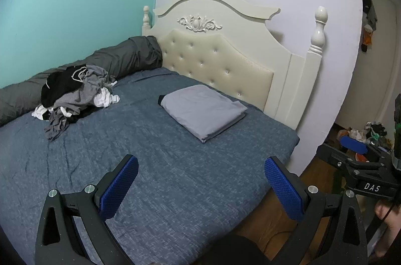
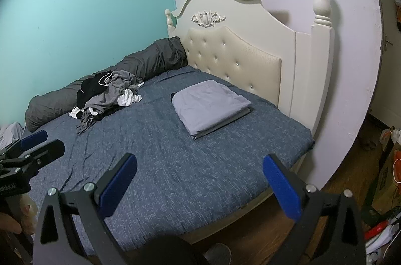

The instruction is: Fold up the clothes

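Note:
A heap of unfolded clothes (image 1: 75, 92) (image 2: 107, 92), black, grey and white, lies at the far left of the blue bedspread (image 1: 150, 164) (image 2: 163, 159). A folded lilac-grey garment (image 1: 203, 110) (image 2: 210, 107) rests near the headboard, on top of a darker folded piece. My left gripper (image 1: 200, 179) hovers open over the near part of the bed, holding nothing. My right gripper (image 2: 199, 177) is open too, near the bed's front corner, also empty. Each gripper shows at the edge of the other's view.
A rolled dark grey duvet (image 1: 112, 59) (image 2: 140, 62) runs along the teal wall. The cream tufted headboard (image 1: 218, 59) (image 2: 235, 49) stands behind the bed. Wooden floor (image 1: 270, 227) lies to the right, with clutter (image 1: 371, 132) (image 2: 386, 214) by the doorway.

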`<act>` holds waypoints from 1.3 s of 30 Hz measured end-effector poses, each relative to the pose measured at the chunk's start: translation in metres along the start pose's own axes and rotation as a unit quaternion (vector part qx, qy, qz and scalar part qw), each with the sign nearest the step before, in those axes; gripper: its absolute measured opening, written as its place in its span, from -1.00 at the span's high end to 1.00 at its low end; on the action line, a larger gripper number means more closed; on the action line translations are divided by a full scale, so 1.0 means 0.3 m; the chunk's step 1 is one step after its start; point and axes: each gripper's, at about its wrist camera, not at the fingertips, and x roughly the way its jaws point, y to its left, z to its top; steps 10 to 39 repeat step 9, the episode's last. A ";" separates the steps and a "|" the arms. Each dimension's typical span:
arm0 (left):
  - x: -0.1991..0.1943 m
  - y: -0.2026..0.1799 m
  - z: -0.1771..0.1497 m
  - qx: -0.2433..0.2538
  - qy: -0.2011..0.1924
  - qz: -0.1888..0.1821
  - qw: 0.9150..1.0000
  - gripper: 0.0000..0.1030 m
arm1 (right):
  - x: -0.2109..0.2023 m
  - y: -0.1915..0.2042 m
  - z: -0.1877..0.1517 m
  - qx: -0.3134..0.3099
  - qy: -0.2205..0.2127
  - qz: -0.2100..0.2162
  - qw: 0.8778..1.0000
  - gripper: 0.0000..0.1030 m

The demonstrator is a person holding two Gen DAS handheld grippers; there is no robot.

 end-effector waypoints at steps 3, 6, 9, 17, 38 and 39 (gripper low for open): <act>0.001 -0.001 -0.003 0.001 0.001 0.000 1.000 -0.99 | 0.002 0.001 0.000 0.001 0.000 0.001 1.000 -0.96; 0.005 0.000 -0.006 0.000 0.002 0.002 1.000 -0.99 | 0.002 0.002 0.001 0.001 0.000 0.002 1.000 -0.96; 0.006 0.001 -0.009 0.000 0.002 0.001 1.000 -0.99 | 0.001 0.001 -0.001 0.002 0.000 0.001 1.000 -0.96; 0.006 0.001 -0.009 0.000 0.002 0.001 1.000 -0.99 | 0.001 0.001 -0.001 0.002 0.000 0.001 1.000 -0.96; 0.006 0.001 -0.009 0.000 0.002 0.001 1.000 -0.99 | 0.001 0.001 -0.001 0.002 0.000 0.001 1.000 -0.96; 0.006 0.001 -0.009 0.000 0.002 0.001 1.000 -0.99 | 0.001 0.001 -0.001 0.002 0.000 0.001 1.000 -0.96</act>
